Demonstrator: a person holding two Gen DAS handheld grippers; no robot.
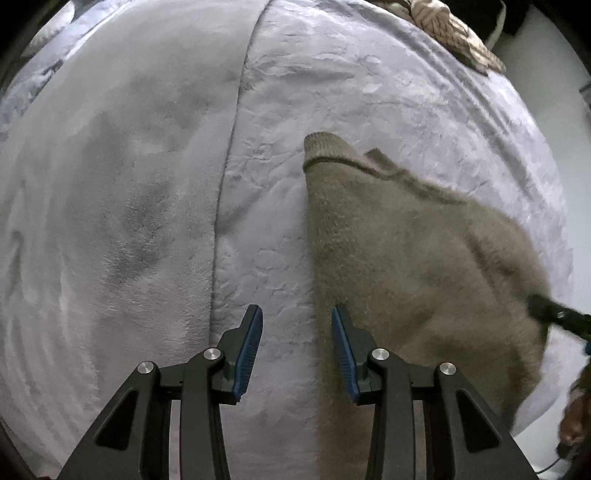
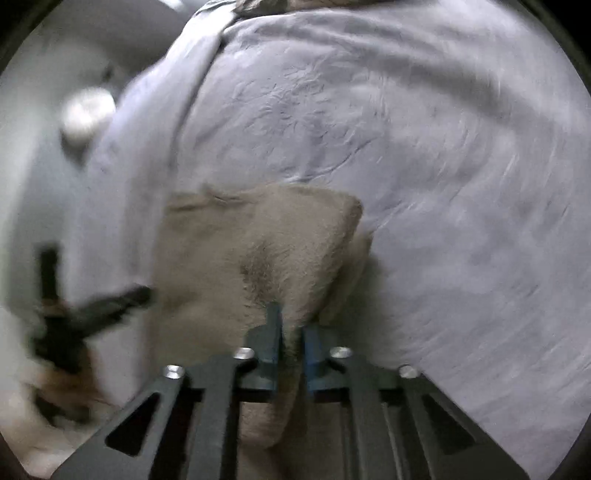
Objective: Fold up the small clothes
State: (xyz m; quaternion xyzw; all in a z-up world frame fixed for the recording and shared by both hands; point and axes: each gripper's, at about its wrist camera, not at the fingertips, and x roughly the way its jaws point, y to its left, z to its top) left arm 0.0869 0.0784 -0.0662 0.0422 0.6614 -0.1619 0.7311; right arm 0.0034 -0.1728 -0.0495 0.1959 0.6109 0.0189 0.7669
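Left gripper [image 1: 297, 350]: black two-finger tool with blue ribbed pads, pointing steeply down; its jaws stand apart with nothing pressed between them. The left pad [image 1: 249, 350] is over bare bedcover, the right pad [image 1: 343, 354] over the left edge of the garment.
Right gripper [image 2: 291, 343]: same black tool with blue pads, blurred in its own view; its jaws are pinched together on a raised fold of the garment, which bunches up between the pads.
Small garment [image 1: 406, 258]: a beige-brown fuzzy knitted piece lying on the bed, just ahead of and under both tools; a ribbed hem with a dark seam line runs along its far edge. In the right wrist view [image 2: 258, 240] its cloth puckers toward the pinch.
Bedcover [image 1: 288, 110]: pale lilac-grey quilted fabric with a pressed floral pattern, spread beneath the garment.
Plush blanket [image 1: 110, 184]: smooth grey-lilac pile, left of the quilted part, meeting it along a seam.
Far edge: a beige leaf-patterned fabric [image 1: 454, 33] lies at the top of the bed.
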